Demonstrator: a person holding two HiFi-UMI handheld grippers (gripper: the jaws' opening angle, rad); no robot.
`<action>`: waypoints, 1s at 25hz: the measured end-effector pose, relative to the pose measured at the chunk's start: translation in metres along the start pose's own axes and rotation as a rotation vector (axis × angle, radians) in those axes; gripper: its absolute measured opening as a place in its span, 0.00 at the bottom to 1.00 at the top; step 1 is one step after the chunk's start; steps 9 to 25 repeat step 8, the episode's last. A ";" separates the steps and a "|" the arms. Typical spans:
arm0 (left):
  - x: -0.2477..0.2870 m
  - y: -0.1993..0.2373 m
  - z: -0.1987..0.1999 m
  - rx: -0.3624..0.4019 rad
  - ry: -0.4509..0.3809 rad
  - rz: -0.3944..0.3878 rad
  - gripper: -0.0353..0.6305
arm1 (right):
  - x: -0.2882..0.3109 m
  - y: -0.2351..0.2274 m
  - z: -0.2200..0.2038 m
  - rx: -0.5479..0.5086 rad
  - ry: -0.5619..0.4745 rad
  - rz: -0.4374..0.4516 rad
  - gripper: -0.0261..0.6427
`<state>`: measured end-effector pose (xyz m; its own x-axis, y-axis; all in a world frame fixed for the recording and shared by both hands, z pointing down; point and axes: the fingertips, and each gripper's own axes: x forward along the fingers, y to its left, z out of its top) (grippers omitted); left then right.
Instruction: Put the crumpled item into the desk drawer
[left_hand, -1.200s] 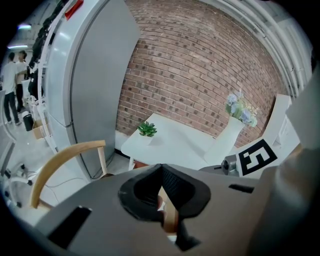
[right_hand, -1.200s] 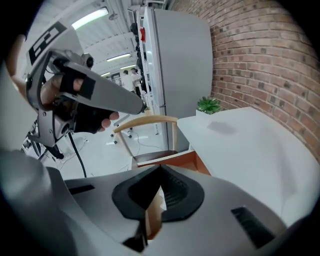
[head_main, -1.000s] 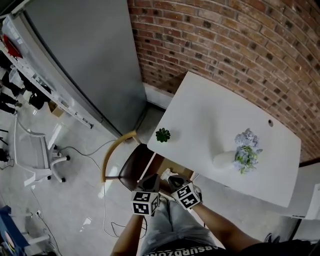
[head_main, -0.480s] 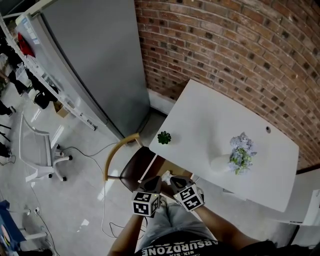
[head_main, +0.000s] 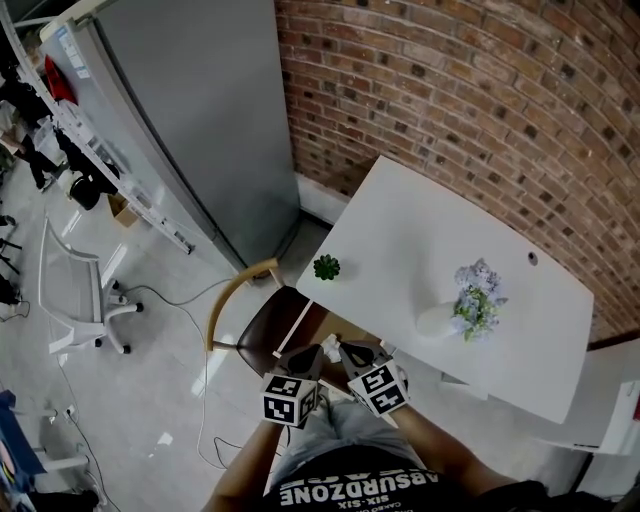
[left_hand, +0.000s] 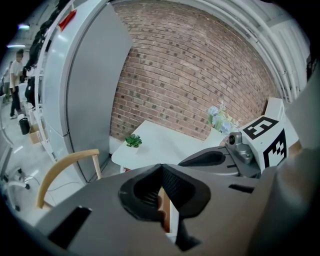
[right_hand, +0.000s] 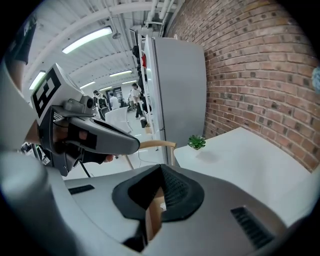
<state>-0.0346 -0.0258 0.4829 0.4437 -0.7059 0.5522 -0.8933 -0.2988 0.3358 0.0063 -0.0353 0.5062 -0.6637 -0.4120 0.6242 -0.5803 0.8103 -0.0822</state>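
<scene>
My left gripper (head_main: 307, 357) and right gripper (head_main: 352, 354) hang side by side, close to my body, at the near edge of the white desk (head_main: 420, 240). Both point down toward the open wooden drawer (head_main: 350, 331) under that edge. The left gripper (left_hand: 161, 167) is shut with nothing held. The right gripper (right_hand: 161, 168) is shut and empty too. A small white crumpled scrap (head_main: 326, 348) shows between the two tips, apparently lying in the drawer. Through each pair of jaws I see only a strip of drawer wood.
A small green plant (head_main: 326, 267) stands on the desk's left corner and a white vase of pale flowers (head_main: 468, 305) near its middle. A wooden-backed chair (head_main: 262, 322) is left of the drawer. A brick wall and a grey cabinet (head_main: 190, 120) lie beyond.
Both grippers have lifted a little above the drawer while staying shut and side by side. The head view has shifted slightly.
</scene>
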 end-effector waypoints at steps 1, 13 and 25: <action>0.000 -0.001 0.000 0.002 -0.002 -0.002 0.05 | -0.001 0.000 0.000 0.000 -0.001 -0.002 0.03; -0.003 -0.009 0.003 0.005 -0.008 -0.013 0.05 | -0.009 0.001 -0.003 0.014 0.012 -0.001 0.03; -0.003 -0.009 0.003 0.005 -0.008 -0.013 0.05 | -0.009 0.001 -0.003 0.014 0.012 -0.001 0.03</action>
